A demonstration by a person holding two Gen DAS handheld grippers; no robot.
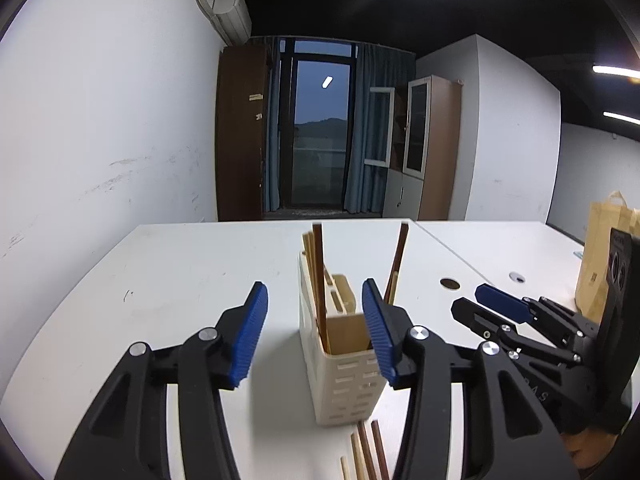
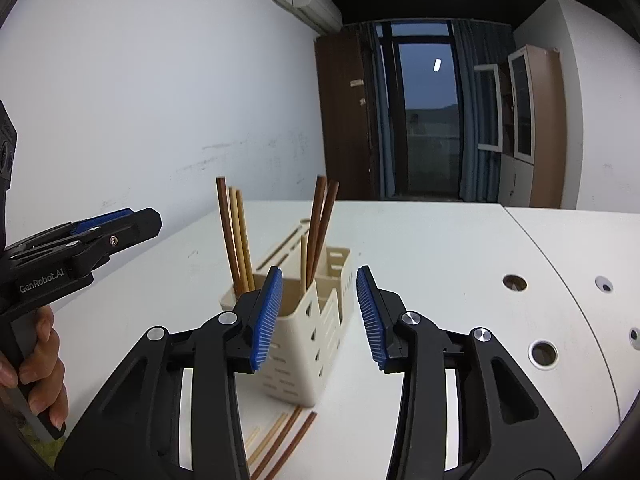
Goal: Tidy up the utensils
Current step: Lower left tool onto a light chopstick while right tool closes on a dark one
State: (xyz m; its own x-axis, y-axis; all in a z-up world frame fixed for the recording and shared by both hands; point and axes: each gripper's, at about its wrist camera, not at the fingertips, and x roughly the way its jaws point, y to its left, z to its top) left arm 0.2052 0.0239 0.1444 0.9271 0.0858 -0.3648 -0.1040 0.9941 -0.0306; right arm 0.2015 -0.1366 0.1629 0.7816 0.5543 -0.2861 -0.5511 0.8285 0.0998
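My right gripper point(image 2: 318, 316) and left gripper point(image 1: 314, 332), both spread and empty; loose chopsticks point(image 2: 280, 444) lie at six o'clock, pointing toward the holder point(image 2: 304, 344).

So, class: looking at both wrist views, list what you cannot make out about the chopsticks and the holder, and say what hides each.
- Loose chopsticks on the table: full length and count, cut off by the bottom edge and the claw arms in both views.
- Standing chopsticks: lower ends, hidden inside the holder.
- Holder's far compartments: contents, hidden by its own walls in the left view.
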